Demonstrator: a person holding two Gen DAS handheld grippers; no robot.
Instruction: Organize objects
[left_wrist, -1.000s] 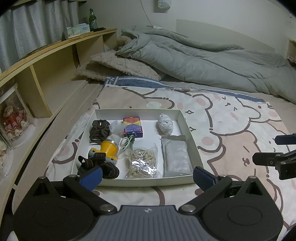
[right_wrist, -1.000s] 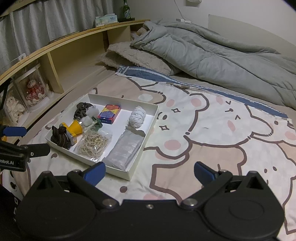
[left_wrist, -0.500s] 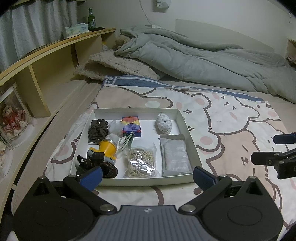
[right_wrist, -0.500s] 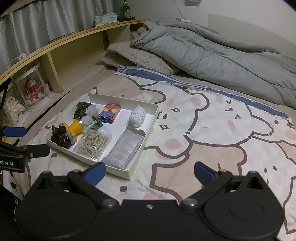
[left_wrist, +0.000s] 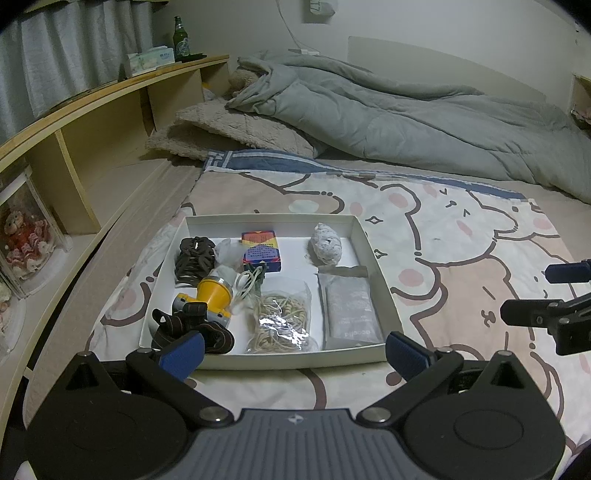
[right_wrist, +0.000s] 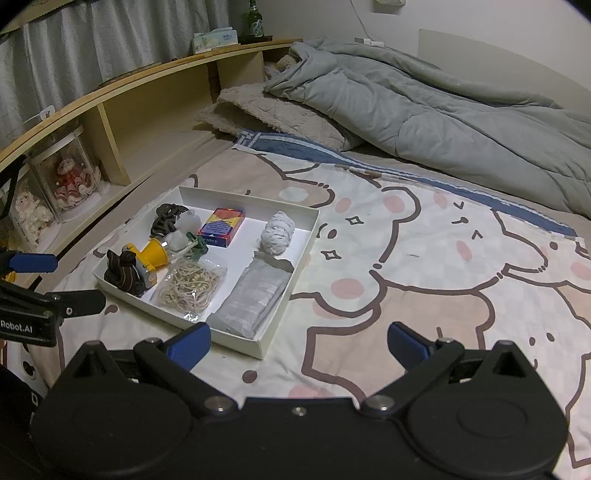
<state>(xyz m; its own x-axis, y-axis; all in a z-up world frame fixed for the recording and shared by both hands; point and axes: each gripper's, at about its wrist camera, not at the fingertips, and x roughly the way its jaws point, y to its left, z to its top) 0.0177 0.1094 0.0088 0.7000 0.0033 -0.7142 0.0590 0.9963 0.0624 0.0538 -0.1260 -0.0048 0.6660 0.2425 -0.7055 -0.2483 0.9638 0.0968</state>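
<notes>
A white shallow box (left_wrist: 373, 258) (right_wrist: 280, 314) lies on the bear-print bed sheet. It holds a yellow headlamp with dark strap (left_wrist: 212, 295) (right_wrist: 147, 258), a bag of rubber bands (left_wrist: 282, 321) (right_wrist: 192, 286), a grey foil pouch (left_wrist: 351, 310) (right_wrist: 258, 299), a colourful card box (left_wrist: 260, 251) (right_wrist: 221, 225), a white string ball (left_wrist: 327, 243) (right_wrist: 277, 232) and dark hair ties (left_wrist: 194, 256) (right_wrist: 166, 218). My left gripper (left_wrist: 295, 356) is open and empty just before the box's near edge. My right gripper (right_wrist: 297, 349) is open and empty, to the right of the box.
A grey duvet (left_wrist: 388, 118) and a beige pillow (left_wrist: 236, 129) lie at the bed's head. A wooden shelf unit (left_wrist: 92, 122) runs along the left, with a bottle (left_wrist: 180, 38), a tissue box (left_wrist: 149, 61) and boxed dolls (left_wrist: 22, 236).
My left gripper has drawn back and lifted slightly, so the box sits a little further away. My right gripper has barely moved. Both stay open.
</notes>
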